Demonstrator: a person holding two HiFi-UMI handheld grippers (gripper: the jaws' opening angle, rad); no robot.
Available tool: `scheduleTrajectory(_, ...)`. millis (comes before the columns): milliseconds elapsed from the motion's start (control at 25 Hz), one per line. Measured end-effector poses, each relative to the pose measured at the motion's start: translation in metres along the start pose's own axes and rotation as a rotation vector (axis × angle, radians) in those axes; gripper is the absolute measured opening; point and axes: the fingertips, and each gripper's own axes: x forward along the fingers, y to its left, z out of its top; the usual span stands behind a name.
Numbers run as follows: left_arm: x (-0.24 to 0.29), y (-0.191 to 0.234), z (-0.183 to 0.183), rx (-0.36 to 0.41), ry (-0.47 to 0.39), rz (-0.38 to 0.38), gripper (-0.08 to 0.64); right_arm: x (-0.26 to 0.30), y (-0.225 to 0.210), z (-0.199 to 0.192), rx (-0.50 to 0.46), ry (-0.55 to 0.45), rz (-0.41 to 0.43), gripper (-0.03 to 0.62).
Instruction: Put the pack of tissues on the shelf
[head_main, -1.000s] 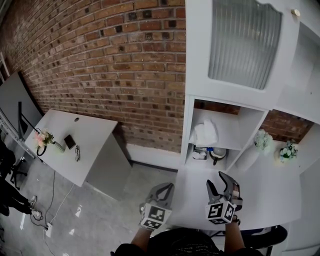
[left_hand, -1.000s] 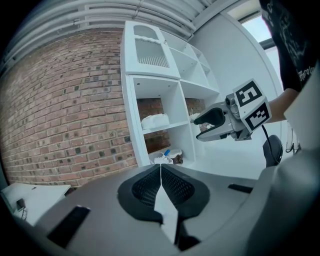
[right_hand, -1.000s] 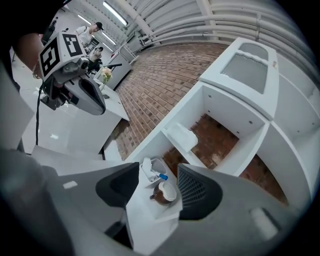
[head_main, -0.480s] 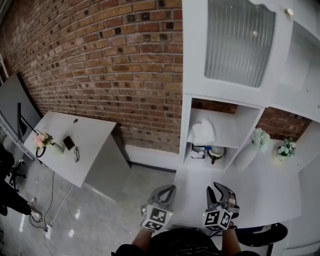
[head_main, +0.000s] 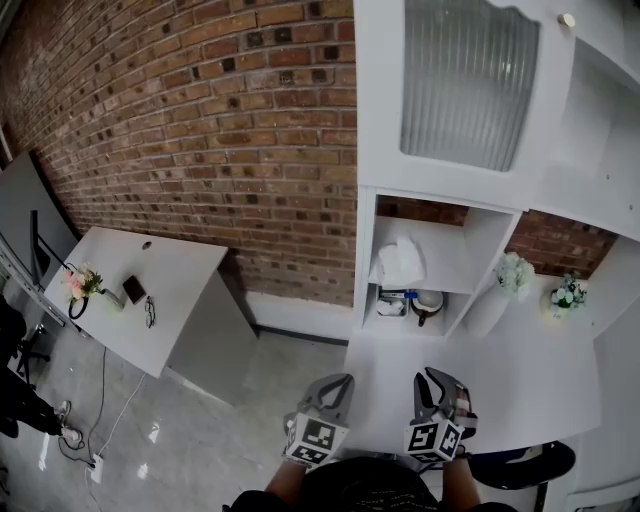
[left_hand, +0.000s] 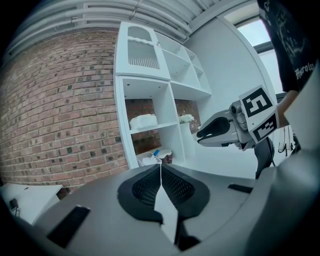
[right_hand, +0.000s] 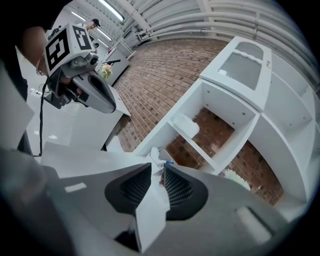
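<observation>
Hanging near the person, the left gripper (head_main: 342, 381) is clamped shut on nothing. Tissues (head_main: 402, 262) already sit on the far shelf (head_main: 448, 276), so the task looks done. The right gripper (head_main: 436, 380) is closing, empty.

No readable words or numbers, square coded markers (head_main: 318, 437) on both cubes (head_main: 437, 438), shirt print (left_hand: 303, 74) illegible
</observation>
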Motion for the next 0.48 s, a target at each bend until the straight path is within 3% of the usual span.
scheduleTrajectory(480,0.0000,-0.0046,-0.0008,0.001,0.004,-0.014,0.012,-0.0003,0.0004,-0.0038,-0.003,0.011,-0.003,0.033)
